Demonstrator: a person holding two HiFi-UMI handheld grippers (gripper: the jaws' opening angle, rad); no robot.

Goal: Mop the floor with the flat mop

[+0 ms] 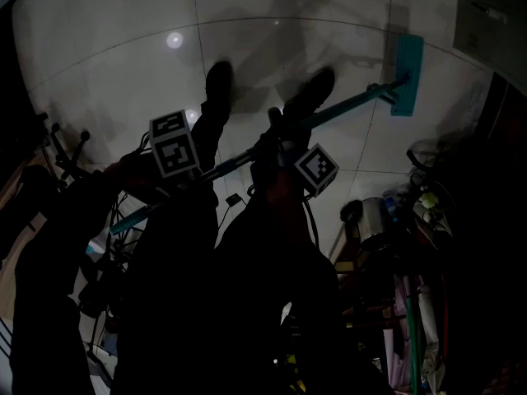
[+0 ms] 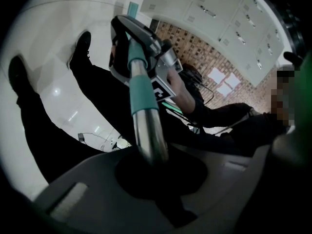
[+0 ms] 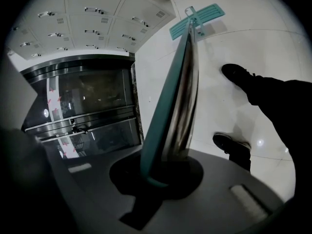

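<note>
Mop (image 1: 356, 103) shows flat teal head (image 1: 407, 74), shiny metal pole (image 2: 148, 130).

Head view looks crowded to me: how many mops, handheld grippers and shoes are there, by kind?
Flat mop: 1
Grippers: 2, the left gripper and the right gripper, each with its fingers closed on the flat mop's pole
Shoes: 2, one shoe and the other shoe, both on the floor
Total: 5

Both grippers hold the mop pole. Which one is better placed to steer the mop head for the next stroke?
Probably the right gripper: its jaws are shut on the mop pole nearer the mop head, which lies flat on the floor. The left gripper holds the pole's upper end, farther away.
</note>
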